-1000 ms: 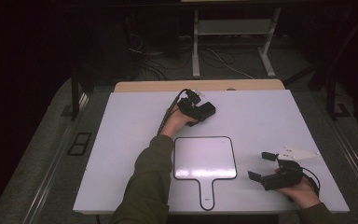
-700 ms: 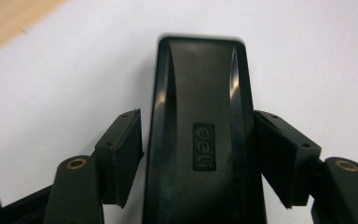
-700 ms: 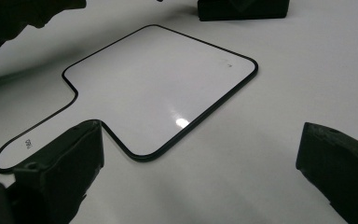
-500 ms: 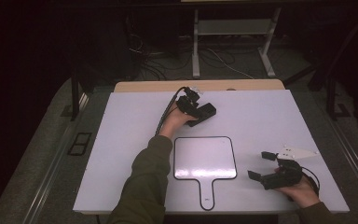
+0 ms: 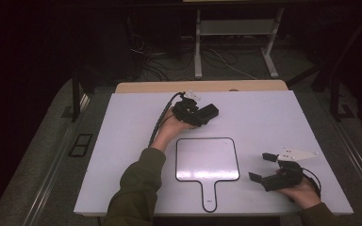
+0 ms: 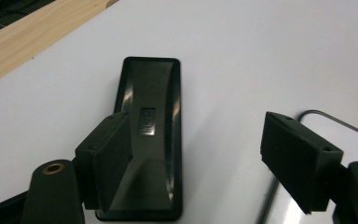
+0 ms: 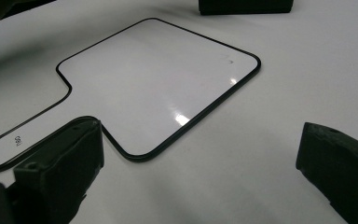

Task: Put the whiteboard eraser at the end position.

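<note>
We see a white surface (image 5: 122, 141) with a strip of pale wood (image 5: 202, 86) along its far edge. Beyond it, on the dark floor (image 5: 42, 155), stands a light metal frame (image 5: 235, 28) amid loose cables (image 5: 155, 52).

A white table top (image 5: 122, 141) is set on a wooden one (image 5: 146, 87), lit brightly while the room around is left dark. Behind it, cables (image 5: 160, 61) are strewn on the grey floor (image 5: 245, 70) beside a pale metal stand (image 5: 235, 28).
</note>
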A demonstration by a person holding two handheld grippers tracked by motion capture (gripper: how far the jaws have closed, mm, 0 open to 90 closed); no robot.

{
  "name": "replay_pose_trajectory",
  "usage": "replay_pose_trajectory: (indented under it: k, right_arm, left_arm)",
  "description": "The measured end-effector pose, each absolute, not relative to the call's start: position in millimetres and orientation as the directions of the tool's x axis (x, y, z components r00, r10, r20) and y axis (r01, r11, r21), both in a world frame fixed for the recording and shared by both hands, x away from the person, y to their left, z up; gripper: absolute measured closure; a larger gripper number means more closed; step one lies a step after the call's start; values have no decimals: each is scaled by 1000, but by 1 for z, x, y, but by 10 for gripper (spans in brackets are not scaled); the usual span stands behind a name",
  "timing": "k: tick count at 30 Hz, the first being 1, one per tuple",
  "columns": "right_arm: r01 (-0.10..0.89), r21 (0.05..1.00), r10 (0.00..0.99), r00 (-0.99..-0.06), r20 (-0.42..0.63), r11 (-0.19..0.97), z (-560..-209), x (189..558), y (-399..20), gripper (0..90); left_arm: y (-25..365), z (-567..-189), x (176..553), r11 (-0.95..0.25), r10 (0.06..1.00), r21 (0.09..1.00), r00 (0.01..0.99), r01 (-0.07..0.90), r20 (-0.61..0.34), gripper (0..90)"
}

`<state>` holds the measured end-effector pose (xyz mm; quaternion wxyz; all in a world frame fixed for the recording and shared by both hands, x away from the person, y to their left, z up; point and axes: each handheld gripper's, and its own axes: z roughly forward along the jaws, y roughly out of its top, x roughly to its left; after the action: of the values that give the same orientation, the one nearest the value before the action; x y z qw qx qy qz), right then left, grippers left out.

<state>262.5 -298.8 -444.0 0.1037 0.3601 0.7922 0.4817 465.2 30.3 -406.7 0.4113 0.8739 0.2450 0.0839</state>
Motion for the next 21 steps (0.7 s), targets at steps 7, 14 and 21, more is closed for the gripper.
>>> replay_pose_trajectory:
  k: [7,14,21]
  right_arm:
    - [483,833,671,-715,196,271,-445,267,-299,0]
    - [495,828,657,-721,222,263,-447,272,-300,0]
    - [493,828,659,-721,216,268,-447,272,-299,0]
  left_arm:
    - [36,-403,442,-520,482,782,874,343,-63,211]
    - [46,-403,422,-500,487,793,870,348,-75,200]
    - [63,-403,401,-467,515,809,854,358,-81,172]
